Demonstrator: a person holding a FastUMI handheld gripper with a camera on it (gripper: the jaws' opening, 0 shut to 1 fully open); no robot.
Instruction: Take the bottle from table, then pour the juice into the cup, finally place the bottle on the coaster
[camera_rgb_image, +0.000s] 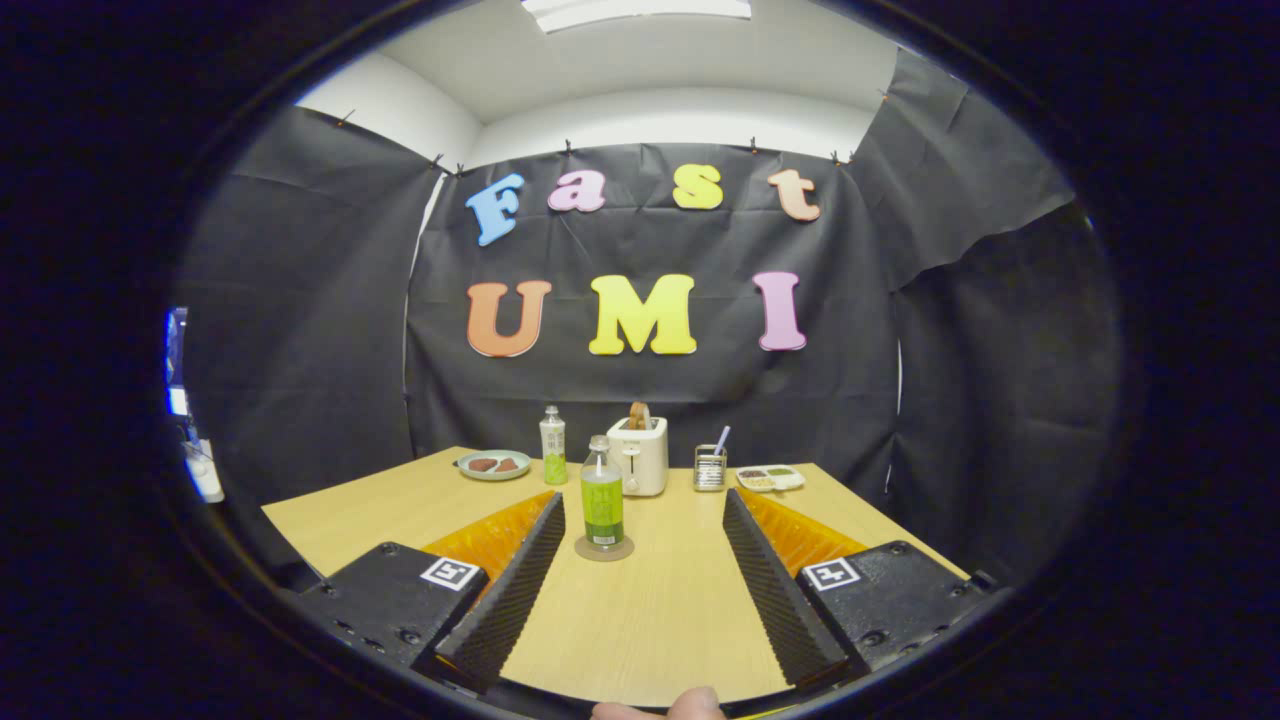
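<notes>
Gripper view: your gripper (640, 590) is spread wide, fingers touching nothing, bare table (660, 620) between them. Bottle (602, 505) stands upright on the coaster (604, 549), just ahead, nearer your left finger.

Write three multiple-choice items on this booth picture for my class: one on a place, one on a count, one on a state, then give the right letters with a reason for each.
1. Where does the near bottle stand?
A. on the coaster
B. on the plate
C. on top of the toaster

2. How many bottles are on the table?
A. one
B. two
C. four

3. How is the gripper?
A. shut on the bottle
B. open, holding nothing
C. shut on the cup

Answers: 1 A, its base sits on the round coaster; 2 B, a far bottle stands beside the toaster; 3 B, the fingers are spread wide, the near bottle just ahead of them.
</notes>
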